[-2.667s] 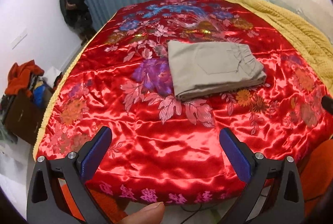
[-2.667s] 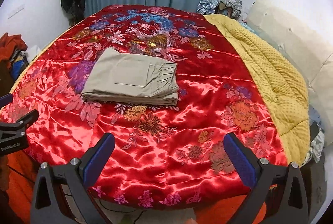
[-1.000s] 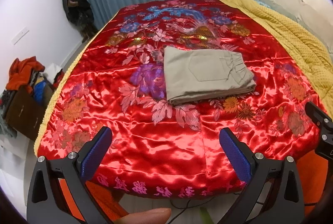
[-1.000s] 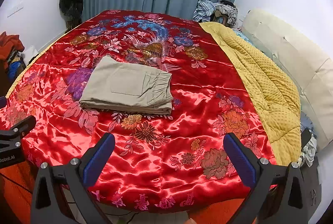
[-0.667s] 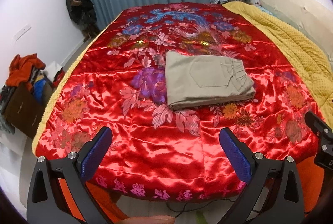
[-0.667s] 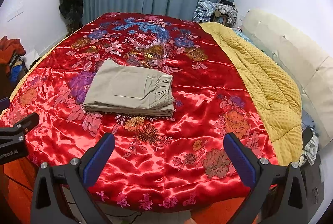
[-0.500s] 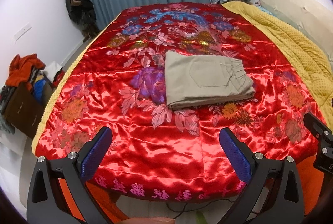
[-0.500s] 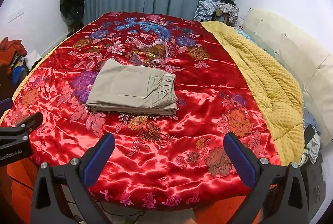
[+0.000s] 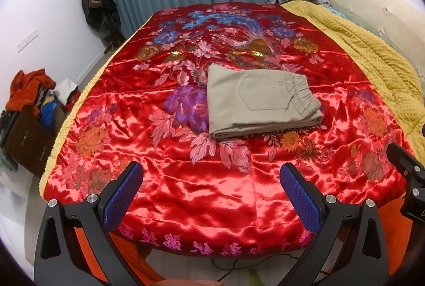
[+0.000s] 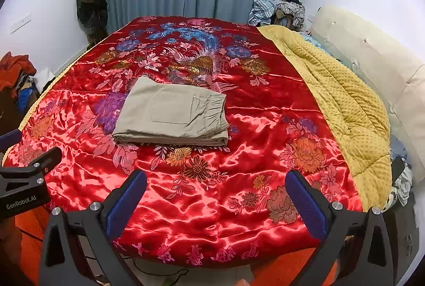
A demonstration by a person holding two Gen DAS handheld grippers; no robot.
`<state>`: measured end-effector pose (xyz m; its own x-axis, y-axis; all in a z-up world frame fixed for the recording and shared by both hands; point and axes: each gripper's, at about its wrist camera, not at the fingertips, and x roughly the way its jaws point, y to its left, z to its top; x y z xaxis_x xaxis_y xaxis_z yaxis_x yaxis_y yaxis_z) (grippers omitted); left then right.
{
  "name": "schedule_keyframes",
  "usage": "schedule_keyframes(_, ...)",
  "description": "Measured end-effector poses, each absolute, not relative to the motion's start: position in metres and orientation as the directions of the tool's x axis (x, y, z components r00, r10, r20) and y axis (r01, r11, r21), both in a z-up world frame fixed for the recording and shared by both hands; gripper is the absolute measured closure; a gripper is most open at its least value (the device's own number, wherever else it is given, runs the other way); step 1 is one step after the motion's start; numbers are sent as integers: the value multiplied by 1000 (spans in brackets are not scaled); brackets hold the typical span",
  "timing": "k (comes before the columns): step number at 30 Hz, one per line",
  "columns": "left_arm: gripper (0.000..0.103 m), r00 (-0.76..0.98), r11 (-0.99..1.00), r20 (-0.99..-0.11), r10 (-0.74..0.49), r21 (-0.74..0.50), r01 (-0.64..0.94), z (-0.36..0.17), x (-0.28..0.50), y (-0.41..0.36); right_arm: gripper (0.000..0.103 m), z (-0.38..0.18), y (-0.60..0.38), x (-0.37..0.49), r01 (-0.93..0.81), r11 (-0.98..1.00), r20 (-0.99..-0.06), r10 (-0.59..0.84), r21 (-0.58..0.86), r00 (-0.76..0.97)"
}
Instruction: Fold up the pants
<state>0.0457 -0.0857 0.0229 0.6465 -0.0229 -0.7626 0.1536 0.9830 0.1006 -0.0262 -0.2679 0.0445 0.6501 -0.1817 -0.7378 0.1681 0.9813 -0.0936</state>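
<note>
Pants (image 10: 172, 116) folded on red bedspread (image 10: 252, 113). Left tongs (image 9: 209, 189), marked "GenRobot.AI", and right tongs (image 10: 216, 194) spread wide, empty, well short of them.

The pants (image 9: 259, 100) (image 10: 172, 113) are beige, folded into a flat, layered rectangle — back pocket facing up, gathered elastic waistband at the right end. They lie near the middle of the bed — stacked edges toward the cameras.
</note>
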Motion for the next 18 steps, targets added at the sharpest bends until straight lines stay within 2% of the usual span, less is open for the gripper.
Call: schedule_keyframes(18, 0, 641, 983, -767, -18, 103, 151, 21, 47, -89, 0, 40, -266, -25, 163, 983, -746, -171, -85, 643)
